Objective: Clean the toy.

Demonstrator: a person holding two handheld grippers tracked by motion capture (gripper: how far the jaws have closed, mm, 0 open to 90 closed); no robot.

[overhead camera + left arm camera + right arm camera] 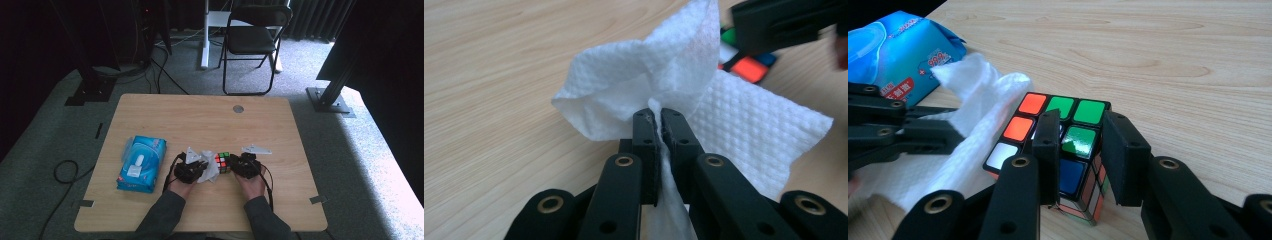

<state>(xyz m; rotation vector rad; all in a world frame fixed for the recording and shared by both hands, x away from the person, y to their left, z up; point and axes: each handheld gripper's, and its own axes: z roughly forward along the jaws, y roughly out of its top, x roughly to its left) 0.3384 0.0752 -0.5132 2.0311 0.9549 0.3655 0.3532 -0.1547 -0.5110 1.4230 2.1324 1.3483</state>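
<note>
A scrambled colour cube (223, 162) stands on the wooden table (200, 120) between my two grippers. My right gripper (1080, 120) is shut on the cube (1068, 135), one jaw on each side of its near corner. A white crumpled wipe (649, 75) is pinched in my left gripper (658, 120), whose jaws are shut on a fold of it. The wipe (978, 100) lies against the cube's left side. In the high view the left gripper (197, 167) and the right gripper (235, 165) sit close together near the table's front middle.
A blue pack of wet wipes (142, 162) lies flat to the left of the hands. A round cable hole (238, 108) is at the table's far edge. A black folding chair (252, 40) stands beyond the table.
</note>
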